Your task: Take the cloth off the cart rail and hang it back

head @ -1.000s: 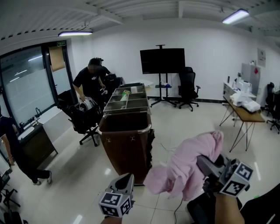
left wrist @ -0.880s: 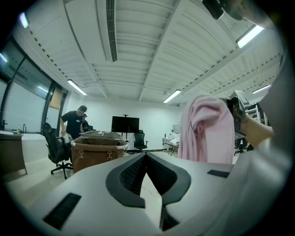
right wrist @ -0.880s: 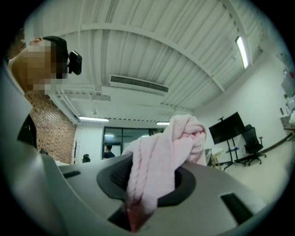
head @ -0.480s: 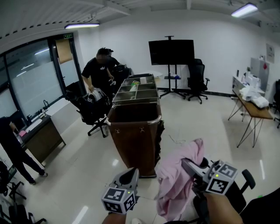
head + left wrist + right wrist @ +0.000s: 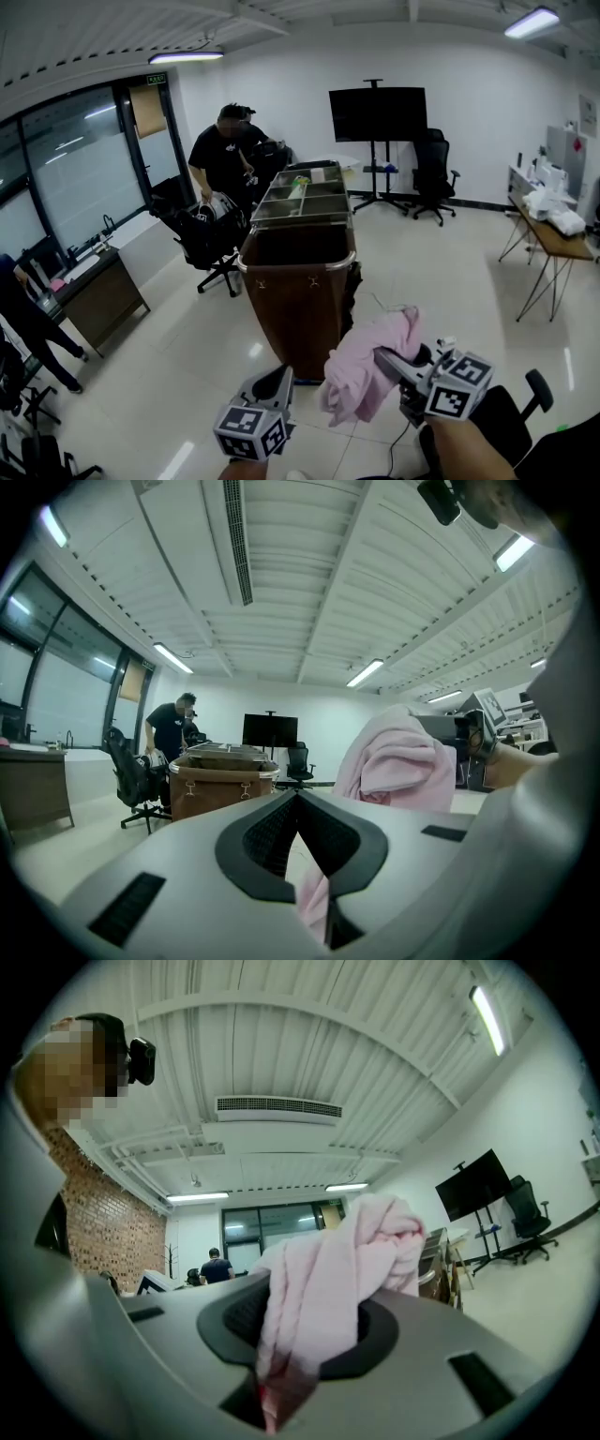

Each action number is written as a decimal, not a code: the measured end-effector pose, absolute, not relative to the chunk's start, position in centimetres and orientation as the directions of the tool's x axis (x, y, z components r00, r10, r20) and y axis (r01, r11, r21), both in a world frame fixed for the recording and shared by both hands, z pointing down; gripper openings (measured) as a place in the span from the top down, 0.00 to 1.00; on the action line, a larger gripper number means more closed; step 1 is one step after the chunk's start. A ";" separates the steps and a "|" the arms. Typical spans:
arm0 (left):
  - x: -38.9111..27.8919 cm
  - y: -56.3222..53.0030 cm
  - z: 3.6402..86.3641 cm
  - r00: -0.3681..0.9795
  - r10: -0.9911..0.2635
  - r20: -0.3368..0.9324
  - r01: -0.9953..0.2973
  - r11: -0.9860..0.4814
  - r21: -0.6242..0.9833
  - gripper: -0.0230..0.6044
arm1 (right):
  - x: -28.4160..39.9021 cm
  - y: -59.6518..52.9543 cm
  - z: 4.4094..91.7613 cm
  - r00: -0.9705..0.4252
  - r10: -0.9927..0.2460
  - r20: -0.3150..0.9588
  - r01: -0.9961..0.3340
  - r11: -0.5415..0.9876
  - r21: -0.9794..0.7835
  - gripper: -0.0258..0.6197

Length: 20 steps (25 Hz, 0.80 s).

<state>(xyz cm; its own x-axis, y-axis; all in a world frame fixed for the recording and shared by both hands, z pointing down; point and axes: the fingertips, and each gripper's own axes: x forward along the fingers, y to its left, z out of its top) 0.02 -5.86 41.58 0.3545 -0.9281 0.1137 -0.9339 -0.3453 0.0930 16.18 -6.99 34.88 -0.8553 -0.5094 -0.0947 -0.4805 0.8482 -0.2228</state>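
grey right gripper clamps the soft pink cloth, bunched at lower centre near the tall brown cart, presumably carried for rehanging. grey left gripper, lower left, closed and empty.

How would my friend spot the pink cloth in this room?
Find the tall brown cart in the middle of the room. Nearer the camera, to its right, the right gripper pinches the pink cloth. It is the one crumpled pink thing, hanging in the air.
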 end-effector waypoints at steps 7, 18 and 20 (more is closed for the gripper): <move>-1.1 -5.8 41.2 0.314 -0.945 0.097 -0.949 -0.307 0.074 0.96 | 15.7 -8.0 35.3 -0.859 -0.506 -0.079 -0.481 0.850 -0.214 0.77; -3.0 -7.4 40.9 0.287 -0.952 0.103 -0.958 -0.283 0.049 0.96 | 14.6 -10.0 35.0 -0.864 -0.497 -0.081 -0.465 0.850 -0.248 0.77; -3.6 -7.9 40.9 0.287 -0.952 0.106 -0.958 -0.283 0.048 0.96 | 14.0 -10.4 34.8 -0.865 -0.494 -0.080 -0.462 0.850 -0.254 0.77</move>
